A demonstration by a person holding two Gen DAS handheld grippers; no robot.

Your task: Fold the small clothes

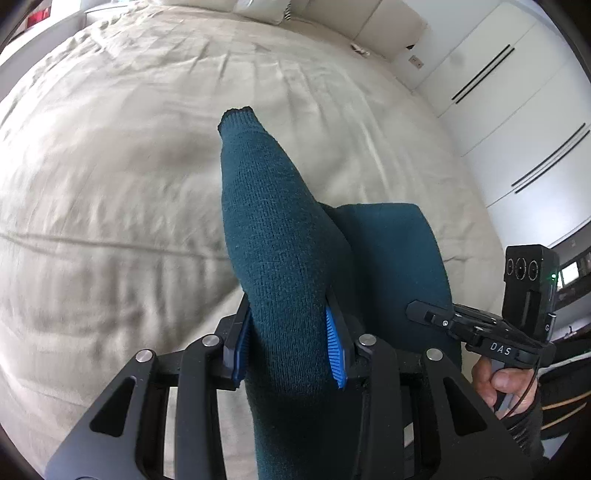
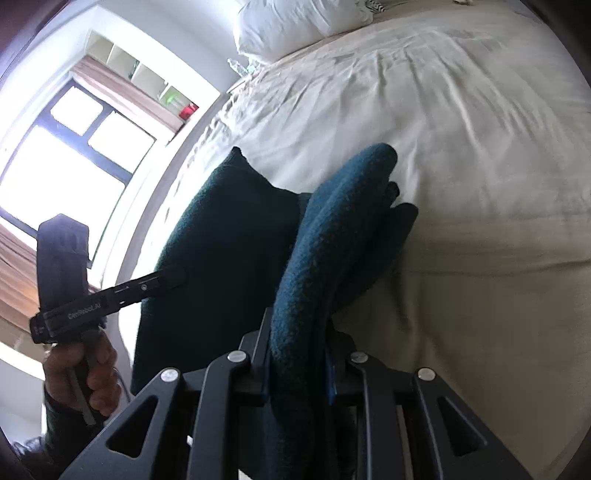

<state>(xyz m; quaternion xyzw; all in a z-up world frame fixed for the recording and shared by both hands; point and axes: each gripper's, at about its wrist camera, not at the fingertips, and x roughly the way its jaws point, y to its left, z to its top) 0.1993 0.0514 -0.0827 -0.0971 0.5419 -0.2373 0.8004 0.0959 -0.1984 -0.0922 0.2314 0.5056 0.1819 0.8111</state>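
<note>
Bed: a wide bed (image 1: 129,177) under a wrinkled cream sheet fills most of both views; it bears the work.
Pillows: white pillows (image 2: 295,26) sit at the far end of the bed, beside a pale padded headboard (image 1: 388,29).
Room, right side: white wardrobe doors (image 1: 517,110) with thin dark handle lines stand along the wall in the left wrist view.
Room, left side: a dark-framed window (image 2: 74,147) lets in bright light; above it are white cubby shelves (image 2: 125,62), and a small red item (image 2: 188,110) sits close by on the ledge.
Garment: a dark teal knit garment (image 1: 280,258) is held up above the sheet by both grippers, one part standing as a tapering tube, the rest hanging in a broad panel behind it.
Left gripper: the left gripper (image 1: 291,343) points forward over the bed, jaws pinching the knit tube between blue ribbed pads (image 1: 334,350).
Right gripper: the right gripper (image 2: 299,365) is tilted so the bed appears slanted; its jaws are clamped on a bunched fold of the same garment, which drapes over them.
Hands: the right hand (image 1: 498,384) grips its handle at the lower right of the left view; the left hand (image 2: 85,373) grips its own at the lower left of the right view.
</note>
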